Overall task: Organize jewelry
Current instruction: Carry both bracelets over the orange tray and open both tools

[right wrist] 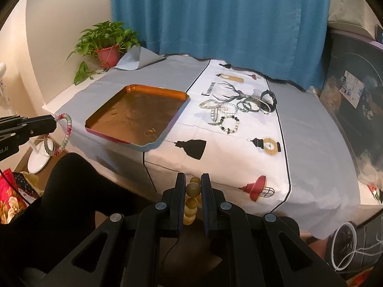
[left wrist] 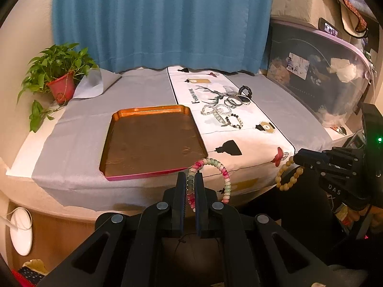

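My left gripper [left wrist: 190, 179] is shut on a pink, white and green beaded bracelet [left wrist: 223, 171], held in the air off the table's near edge; it also shows in the right wrist view [right wrist: 65, 135]. My right gripper [right wrist: 193, 181] is shut on a tan wooden bead bracelet [right wrist: 193, 189], also off the near edge; it hangs from that gripper in the left wrist view [left wrist: 286, 175]. An orange tray [left wrist: 153, 141] lies empty on the grey cloth. Several more bracelets [left wrist: 226, 110] lie in a cluster on the white printed cloth right of the tray [right wrist: 134, 117].
A potted plant [left wrist: 59, 76] stands at the table's back left. A blue curtain [left wrist: 158, 21] hangs behind. A clear storage bin [left wrist: 318, 76] stands at the right. My dark-clothed leg [right wrist: 71, 191] is below the table edge. A white round base [left wrist: 21, 229] sits on the floor.
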Demonstrator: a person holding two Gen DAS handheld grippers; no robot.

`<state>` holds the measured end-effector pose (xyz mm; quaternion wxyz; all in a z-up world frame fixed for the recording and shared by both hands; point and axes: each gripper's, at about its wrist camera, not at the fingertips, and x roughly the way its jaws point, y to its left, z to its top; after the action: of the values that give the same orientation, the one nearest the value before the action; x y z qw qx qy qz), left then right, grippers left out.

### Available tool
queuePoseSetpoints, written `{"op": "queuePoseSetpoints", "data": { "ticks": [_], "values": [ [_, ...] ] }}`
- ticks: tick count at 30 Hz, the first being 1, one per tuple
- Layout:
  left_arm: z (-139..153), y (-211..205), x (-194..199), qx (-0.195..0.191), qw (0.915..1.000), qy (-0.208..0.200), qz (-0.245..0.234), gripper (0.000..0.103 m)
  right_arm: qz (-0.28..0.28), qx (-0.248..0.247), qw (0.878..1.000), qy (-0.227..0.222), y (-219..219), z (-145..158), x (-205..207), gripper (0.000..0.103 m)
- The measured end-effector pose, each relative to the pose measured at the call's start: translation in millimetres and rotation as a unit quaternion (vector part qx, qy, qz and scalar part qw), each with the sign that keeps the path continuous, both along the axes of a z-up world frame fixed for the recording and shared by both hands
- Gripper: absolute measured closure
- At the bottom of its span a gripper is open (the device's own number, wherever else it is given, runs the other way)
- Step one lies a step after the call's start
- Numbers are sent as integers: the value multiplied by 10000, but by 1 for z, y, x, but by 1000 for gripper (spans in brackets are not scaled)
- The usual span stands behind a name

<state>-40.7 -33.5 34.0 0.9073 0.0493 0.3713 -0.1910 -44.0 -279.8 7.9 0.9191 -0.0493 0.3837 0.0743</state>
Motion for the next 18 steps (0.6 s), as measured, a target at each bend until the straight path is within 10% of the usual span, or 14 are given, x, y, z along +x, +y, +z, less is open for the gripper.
{"op": "queuePoseSetpoints", "data": {
  "ticks": [18],
  "values": [
    [-13,20,29,-24,9995,156,287,99,264,-186,9993,189,30,-11,36,90]
  ]
}}
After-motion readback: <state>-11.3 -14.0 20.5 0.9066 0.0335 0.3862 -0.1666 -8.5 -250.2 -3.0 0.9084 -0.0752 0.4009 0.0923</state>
